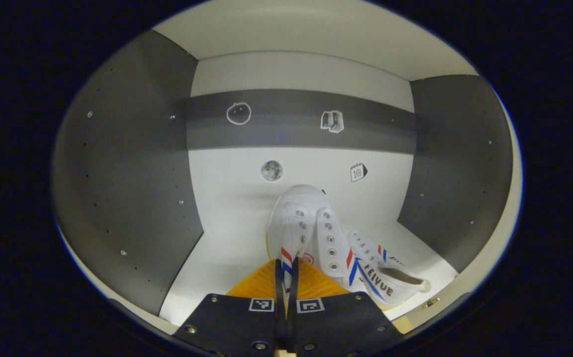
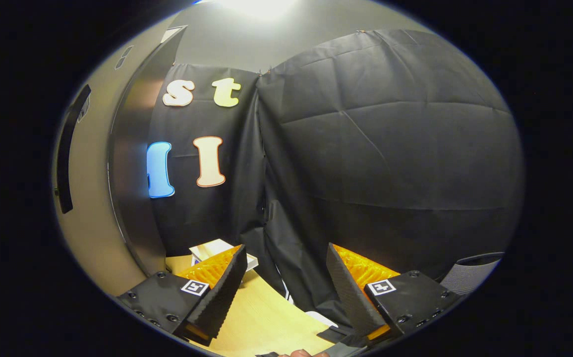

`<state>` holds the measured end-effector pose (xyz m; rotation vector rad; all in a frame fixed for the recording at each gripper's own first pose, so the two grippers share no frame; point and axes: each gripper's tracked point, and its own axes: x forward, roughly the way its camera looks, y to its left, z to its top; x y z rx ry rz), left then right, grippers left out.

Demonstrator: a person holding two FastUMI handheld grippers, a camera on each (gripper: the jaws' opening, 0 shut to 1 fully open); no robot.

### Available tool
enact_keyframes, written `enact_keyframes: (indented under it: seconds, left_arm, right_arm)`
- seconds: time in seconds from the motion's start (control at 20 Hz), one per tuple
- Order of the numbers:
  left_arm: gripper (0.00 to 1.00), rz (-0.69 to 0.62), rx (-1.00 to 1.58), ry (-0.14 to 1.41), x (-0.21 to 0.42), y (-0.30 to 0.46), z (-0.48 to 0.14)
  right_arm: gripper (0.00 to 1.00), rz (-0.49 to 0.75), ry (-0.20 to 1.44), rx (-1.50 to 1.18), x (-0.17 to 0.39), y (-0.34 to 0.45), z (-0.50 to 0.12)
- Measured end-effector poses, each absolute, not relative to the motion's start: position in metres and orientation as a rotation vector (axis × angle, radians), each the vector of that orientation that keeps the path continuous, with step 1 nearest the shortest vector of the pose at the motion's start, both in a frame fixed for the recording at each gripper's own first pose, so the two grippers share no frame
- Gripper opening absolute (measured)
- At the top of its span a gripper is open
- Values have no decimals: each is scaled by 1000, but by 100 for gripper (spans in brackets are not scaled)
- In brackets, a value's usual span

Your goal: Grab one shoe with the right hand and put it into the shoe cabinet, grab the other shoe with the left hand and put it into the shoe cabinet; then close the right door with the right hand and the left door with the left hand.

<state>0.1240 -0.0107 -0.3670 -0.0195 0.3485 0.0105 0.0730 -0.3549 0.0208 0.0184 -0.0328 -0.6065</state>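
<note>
Two shoes are in the cabinet (image 1: 118, 173); my left gripper (image 1: 286, 277) pinches one shoe (image 1: 299, 218), my right gripper (image 2: 284, 277) gapes empty, and pulling back early could drag it out onto the other shoe (image 1: 390, 280).

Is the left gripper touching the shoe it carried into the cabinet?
Touching. In the left gripper view, the left gripper has its fingers pressed together on the rear edge of the upright white shoe, no gap visible, inside the cabinet.

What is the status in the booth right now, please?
Left gripper shut on one shoe inside cabinet; second shoe beside it. Right gripper open, holding nothing.
</note>
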Motion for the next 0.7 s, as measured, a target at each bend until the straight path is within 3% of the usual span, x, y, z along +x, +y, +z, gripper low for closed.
enact_keyframes:
  seconds: [0.3, 0.4, 0.45, 0.65, 0.7]
  left_arm:
    - [0, 24, 17, 376, 123, -11, -366]
    - [6, 25, 30, 369, 120, -18, -364]
    - [14, 31, 42, 339, 118, -21, -358]
    - [96, 109, 112, 237, 92, -4, -332]
    - [96, 127, 107, 212, 79, -2, -323]
  right_arm:
    - [100, -604, -30, 26, 76, -353, 14]
    - [98, -610, -20, 32, 75, -355, 10]
    - [98, -607, -16, 40, 75, -355, 10]
    - [97, -612, -35, 50, 72, -360, 23]
    - [96, -614, -39, 47, 72, -358, 24]
